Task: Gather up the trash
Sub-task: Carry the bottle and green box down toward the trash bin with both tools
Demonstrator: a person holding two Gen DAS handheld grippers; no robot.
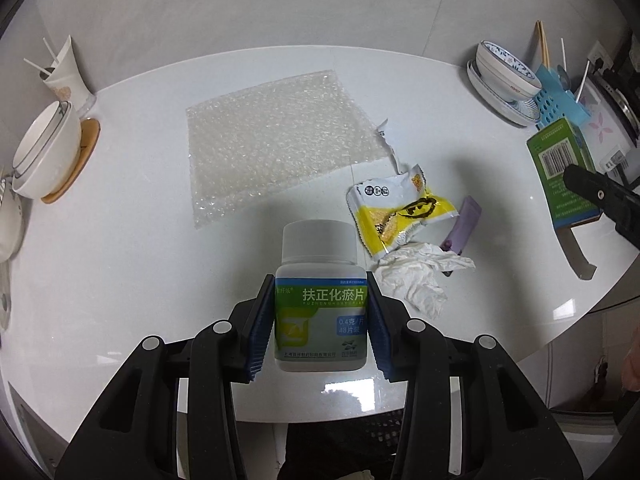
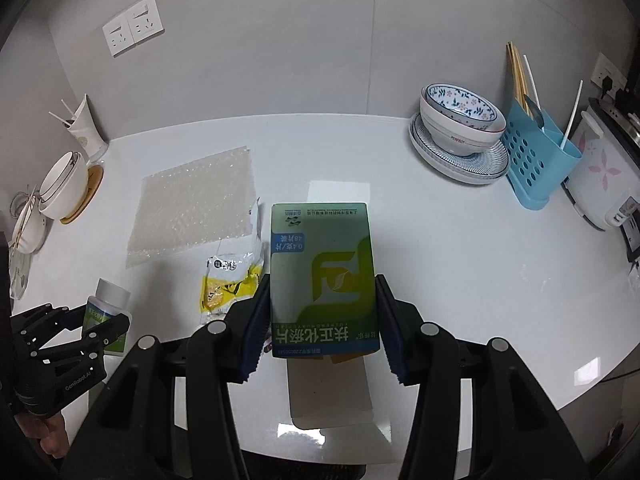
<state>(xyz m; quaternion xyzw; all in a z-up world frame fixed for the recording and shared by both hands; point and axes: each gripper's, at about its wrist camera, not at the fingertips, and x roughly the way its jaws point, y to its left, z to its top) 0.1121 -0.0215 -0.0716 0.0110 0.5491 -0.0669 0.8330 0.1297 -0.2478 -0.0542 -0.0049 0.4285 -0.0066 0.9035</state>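
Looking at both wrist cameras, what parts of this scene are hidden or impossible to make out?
- Left wrist view: the purple tube is partly under the crumpled tissue; its label is unreadable.
- Left wrist view: the green box is partly covered by the right tool.
- Right wrist view: the yellow wrapper is half hidden behind the box and tool finger.
- Right wrist view: the pill bottle label is blocked by the left tool.

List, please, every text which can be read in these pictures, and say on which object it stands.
"扶正化瘀片", "0.4克/片", "48片装": medicine bottle.
"扶正化瘀片", upside down: green box.
"PERFECT": flowered bowl.
"GenRobot.AI": left tool.
Yellow wrapper, box barcode and the bottle's small bottom line: too small or blurred.
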